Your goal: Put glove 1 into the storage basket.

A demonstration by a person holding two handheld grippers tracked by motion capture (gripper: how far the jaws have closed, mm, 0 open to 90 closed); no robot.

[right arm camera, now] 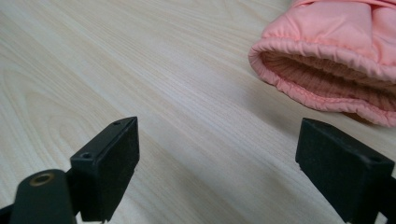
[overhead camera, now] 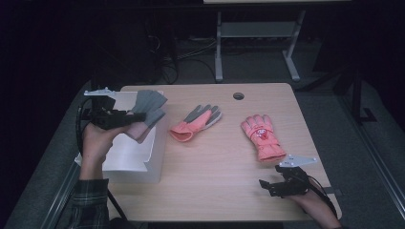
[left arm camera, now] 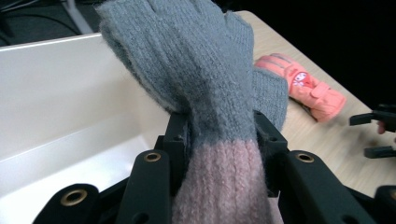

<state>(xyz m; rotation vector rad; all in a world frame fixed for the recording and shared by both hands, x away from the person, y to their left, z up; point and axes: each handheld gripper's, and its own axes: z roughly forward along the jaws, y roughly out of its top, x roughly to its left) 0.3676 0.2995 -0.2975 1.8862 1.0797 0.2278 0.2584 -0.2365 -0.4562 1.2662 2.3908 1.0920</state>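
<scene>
- A knitted glove point(left arm camera: 205, 88), grey over the fingers and palm with a pink cuff, is pinched at the line between cuff and palm by the left tongs point(overhead camera: 125, 119); in the left gripper view the two black jaws press in on either side of the wool
- The glove hangs in the air above the open white box point(overhead camera: 138, 160) at the left edge of the worktop point(overhead camera: 224, 186), its grey fingers fanned out over the box's near corner, not yet touching the box
- From the left gripper view, the part of the box's white inside point(left arm camera: 70, 121) that shows behind the glove looks bare, so this seems to be the first glove on its way in; the drop itself is not yet done
- A second knitted glove point(overhead camera: 196, 123), salmon pink with grey fingertips, lies flat near the middle of the worktop, just right of the box and apart from it
- A padded pink ski glove point(overhead camera: 262, 137) with a small picture on its back lies further right, fingers pointing away from the person
- The right tongs point(overhead camera: 267, 187) rest low on the worktop near that glove's cuff point(right arm camera: 322, 70), jaws spread wide with nothing but bare wood between them
- Judged from this layout, about a third of the sorting is under way: one glove is over the box, two are left to fetch
</scene>
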